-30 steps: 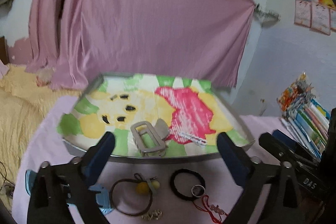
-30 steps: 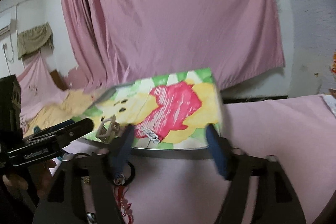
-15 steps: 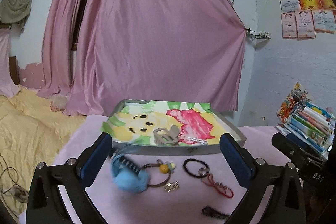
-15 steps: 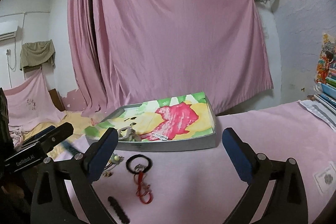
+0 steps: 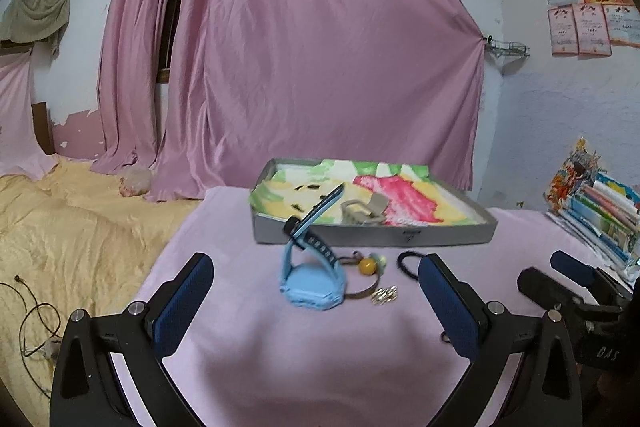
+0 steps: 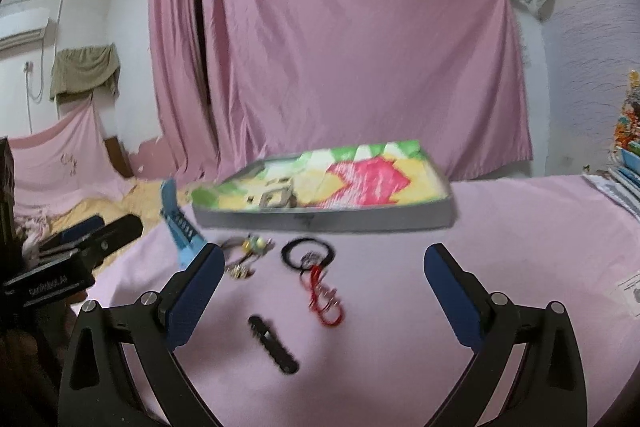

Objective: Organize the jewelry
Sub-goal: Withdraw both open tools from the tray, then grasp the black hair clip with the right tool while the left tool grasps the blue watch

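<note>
Left wrist view: my left gripper point(image 5: 316, 303) is spread wide, empty.
Watch: blue watch point(image 5: 314, 281) lies on the pink tabletop point(image 5: 280, 359) between those fingers, just before the tray point(image 5: 372, 233).
Right gripper: my right gripper point(image 6: 320, 291) has just been opening; nothing between.
Nearby: black hair tie point(image 6: 307, 251), red cord point(image 6: 324, 297).

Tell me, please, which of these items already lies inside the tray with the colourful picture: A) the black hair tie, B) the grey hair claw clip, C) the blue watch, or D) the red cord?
B: the grey hair claw clip lies inside the tray; the other three are on the pink cloth in front of it.
</note>
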`<state>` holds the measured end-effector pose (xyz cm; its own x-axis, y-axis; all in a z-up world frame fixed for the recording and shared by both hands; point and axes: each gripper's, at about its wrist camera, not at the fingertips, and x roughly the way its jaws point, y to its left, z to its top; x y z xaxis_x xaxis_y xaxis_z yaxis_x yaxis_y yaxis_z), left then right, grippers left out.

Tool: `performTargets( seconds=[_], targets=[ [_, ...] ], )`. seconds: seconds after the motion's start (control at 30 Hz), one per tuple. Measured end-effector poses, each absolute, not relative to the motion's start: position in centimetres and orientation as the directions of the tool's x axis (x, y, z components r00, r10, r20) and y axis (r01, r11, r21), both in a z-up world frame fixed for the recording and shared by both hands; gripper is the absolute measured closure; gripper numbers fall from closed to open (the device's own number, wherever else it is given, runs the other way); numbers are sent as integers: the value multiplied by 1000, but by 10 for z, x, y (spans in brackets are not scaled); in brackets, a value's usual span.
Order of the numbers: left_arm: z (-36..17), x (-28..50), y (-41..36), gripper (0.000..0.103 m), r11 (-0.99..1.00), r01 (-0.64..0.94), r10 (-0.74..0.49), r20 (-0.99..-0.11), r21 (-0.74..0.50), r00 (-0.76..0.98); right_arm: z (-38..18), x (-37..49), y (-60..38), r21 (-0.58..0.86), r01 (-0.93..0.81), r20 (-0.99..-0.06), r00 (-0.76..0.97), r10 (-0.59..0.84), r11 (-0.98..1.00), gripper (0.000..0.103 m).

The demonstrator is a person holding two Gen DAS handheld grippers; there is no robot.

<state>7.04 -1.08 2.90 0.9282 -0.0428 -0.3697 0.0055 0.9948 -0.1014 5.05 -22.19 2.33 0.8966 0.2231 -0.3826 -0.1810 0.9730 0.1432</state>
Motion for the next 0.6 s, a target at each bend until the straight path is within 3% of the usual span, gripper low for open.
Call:
performTargets(
  seconds=[0.3,0.33,0.47,0.6],
  targets=[
    [9,91,0,0,996,24,-63,-498,-85,865,6,58,-203,134,-259,-516,806,290,957,5],
    [7,94,1,0,996,25,-67,-510,-88,858,4,60,-201,137,-266,-533,792,297,954,8],
    [3,103,1,0,995,26,-77,-539,-101,839,-6,66,-192,130,-289,-598,741,307,949,36],
    [0,110,0,0,995,23,-74,-557,-97,827,-12,72,-186,128,-309,-642,698,316,943,44]
  ],
)
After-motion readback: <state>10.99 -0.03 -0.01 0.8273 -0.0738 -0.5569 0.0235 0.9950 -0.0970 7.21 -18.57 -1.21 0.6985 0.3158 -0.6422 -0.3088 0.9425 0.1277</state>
